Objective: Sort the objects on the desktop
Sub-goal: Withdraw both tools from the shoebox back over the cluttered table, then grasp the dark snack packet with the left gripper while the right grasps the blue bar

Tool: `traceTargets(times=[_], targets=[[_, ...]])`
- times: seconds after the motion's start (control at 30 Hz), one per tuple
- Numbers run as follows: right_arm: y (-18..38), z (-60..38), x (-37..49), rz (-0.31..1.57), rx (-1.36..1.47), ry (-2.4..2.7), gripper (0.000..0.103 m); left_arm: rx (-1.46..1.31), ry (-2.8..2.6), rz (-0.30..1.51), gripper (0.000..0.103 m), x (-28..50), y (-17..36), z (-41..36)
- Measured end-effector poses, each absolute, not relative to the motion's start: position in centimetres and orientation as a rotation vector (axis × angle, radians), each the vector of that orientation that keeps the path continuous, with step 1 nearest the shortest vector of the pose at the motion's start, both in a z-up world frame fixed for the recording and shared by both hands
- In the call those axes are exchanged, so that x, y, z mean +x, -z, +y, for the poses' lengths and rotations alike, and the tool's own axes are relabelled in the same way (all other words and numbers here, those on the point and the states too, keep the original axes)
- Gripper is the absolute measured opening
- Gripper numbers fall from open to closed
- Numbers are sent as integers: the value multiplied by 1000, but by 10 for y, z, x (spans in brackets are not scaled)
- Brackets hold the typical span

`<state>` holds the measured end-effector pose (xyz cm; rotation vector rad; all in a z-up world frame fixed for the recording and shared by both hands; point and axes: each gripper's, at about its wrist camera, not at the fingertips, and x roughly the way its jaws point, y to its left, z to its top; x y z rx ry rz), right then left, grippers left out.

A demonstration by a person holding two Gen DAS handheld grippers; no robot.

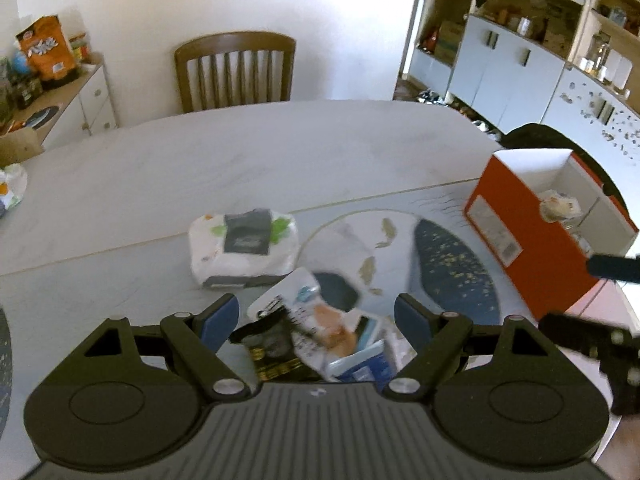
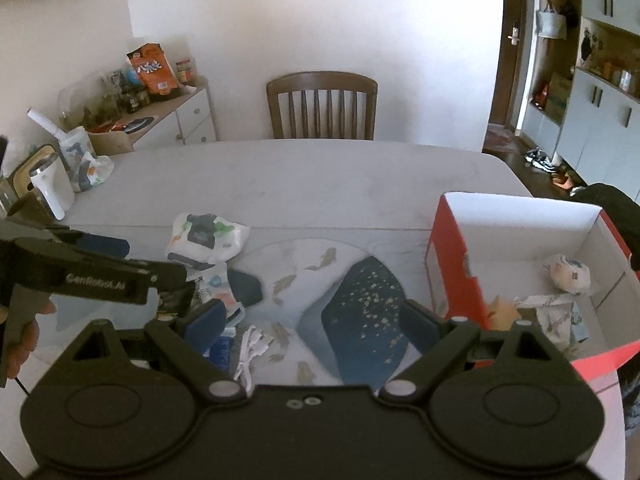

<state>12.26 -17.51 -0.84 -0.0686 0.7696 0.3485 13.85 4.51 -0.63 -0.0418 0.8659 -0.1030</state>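
Observation:
My left gripper (image 1: 316,316) is open, its jaws wide apart just above a heap of small packets (image 1: 316,336) on the table: a white pouch, a black-and-gold sachet and a blue carton. A white wet-wipes pack (image 1: 244,244) lies beyond the heap. My right gripper (image 2: 314,320) is open and empty above the round fish-pattern mat (image 2: 320,280). The left gripper (image 2: 104,276) shows at the left of the right wrist view, over the same heap. An orange box (image 2: 456,264) with white inside stands at the right and holds several wrapped items (image 2: 566,276).
A wooden chair (image 1: 236,72) stands at the table's far side. A sideboard (image 2: 172,116) with snack bags is at the back left. A white tumbler and a printed bag (image 2: 80,156) stand at the table's left edge. Shelving (image 1: 520,40) fills the right wall.

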Motion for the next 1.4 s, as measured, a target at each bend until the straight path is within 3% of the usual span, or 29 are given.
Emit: traceTargets(times=[0.67,0.97,1.13,1.4], targets=[[67,-113,102,880,-129,-294,87,-18,37,936,85,154,49,82],[84,-93,109,912,-133,-287,75,2,34,946,85,158,59,85],[90,-83,115,924,-145,-295,62,11,32,956,85,161,66,85],[97,-76,123,942,-147,-307,56,5,17,973,85,168,75,91]])
